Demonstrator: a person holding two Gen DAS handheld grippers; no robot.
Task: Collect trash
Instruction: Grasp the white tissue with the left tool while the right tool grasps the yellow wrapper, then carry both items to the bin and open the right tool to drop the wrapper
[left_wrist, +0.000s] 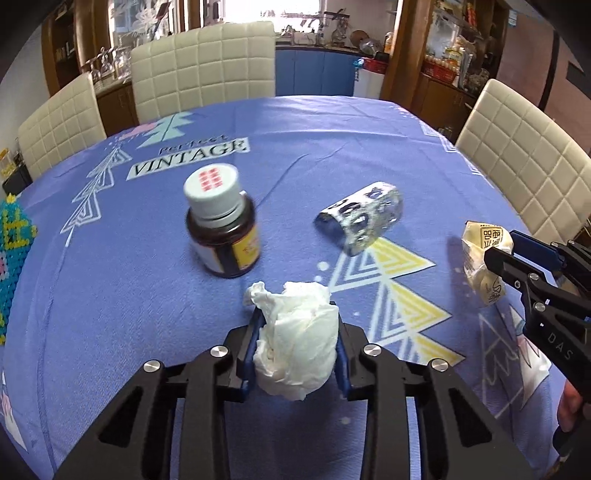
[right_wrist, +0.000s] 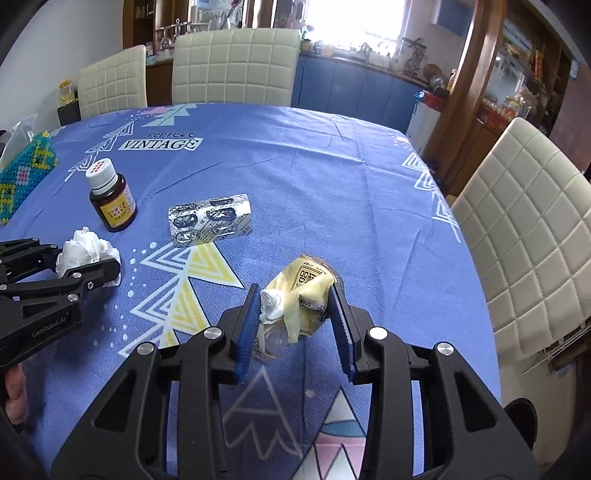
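My left gripper (left_wrist: 297, 325) is shut on a crumpled white tissue (left_wrist: 295, 343), held just above the blue tablecloth; it also shows in the right wrist view (right_wrist: 86, 251). My right gripper (right_wrist: 295, 295) is closed around a crumpled yellow wrapper (right_wrist: 303, 291) with a bit of white paper in it; the wrapper also shows in the left wrist view (left_wrist: 484, 258). A used silver blister pack (right_wrist: 210, 221) lies flat on the cloth between the two grippers, also in the left wrist view (left_wrist: 364, 218).
A brown medicine bottle (left_wrist: 221, 229) with a white cap stands upright just beyond the tissue. A beaded tissue box (right_wrist: 22, 177) sits at the table's left edge. Cream padded chairs (right_wrist: 236, 66) ring the table (right_wrist: 332, 155); cabinets stand behind.
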